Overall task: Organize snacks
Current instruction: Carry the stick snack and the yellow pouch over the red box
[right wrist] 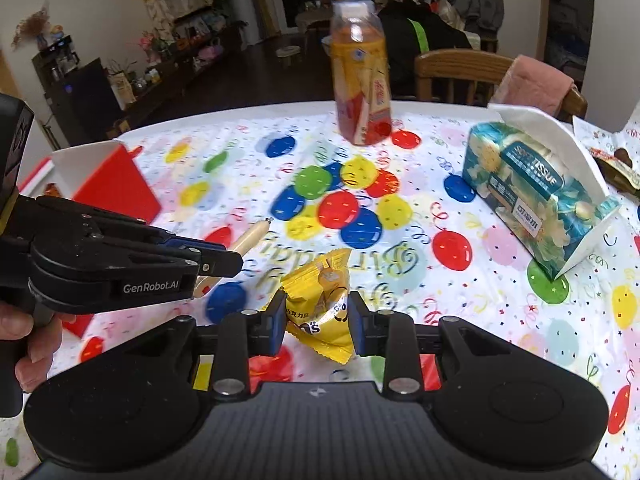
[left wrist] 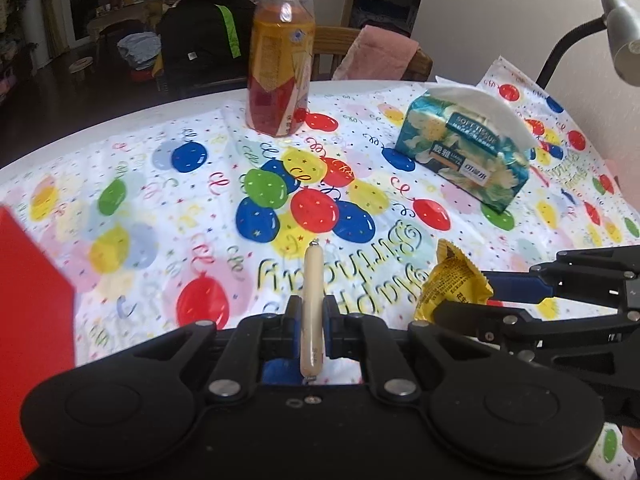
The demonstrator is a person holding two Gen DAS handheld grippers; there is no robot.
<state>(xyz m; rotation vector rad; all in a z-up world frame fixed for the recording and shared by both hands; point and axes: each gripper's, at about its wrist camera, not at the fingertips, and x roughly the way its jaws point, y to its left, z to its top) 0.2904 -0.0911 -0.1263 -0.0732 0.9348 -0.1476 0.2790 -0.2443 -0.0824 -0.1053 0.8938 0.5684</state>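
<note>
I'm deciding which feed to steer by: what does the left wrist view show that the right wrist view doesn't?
Left wrist only: grey gooseneck lamp; left gripper shut along the beige sausage stick.
Right wrist only: white rim of the red box; a hand; right gripper shut on the yellow snack packet.
Both: orange drink bottle, teal tissue pack, balloon tablecloth.

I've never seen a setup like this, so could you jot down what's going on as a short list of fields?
left gripper: jaws shut on a sausage stick
right gripper: jaws shut on a yellow snack packet
red box: on the table, left side
drink bottle: upright, far side of the table
tissue pack: on the right, a tissue sticking out
table cover: balloon birthday print
</note>
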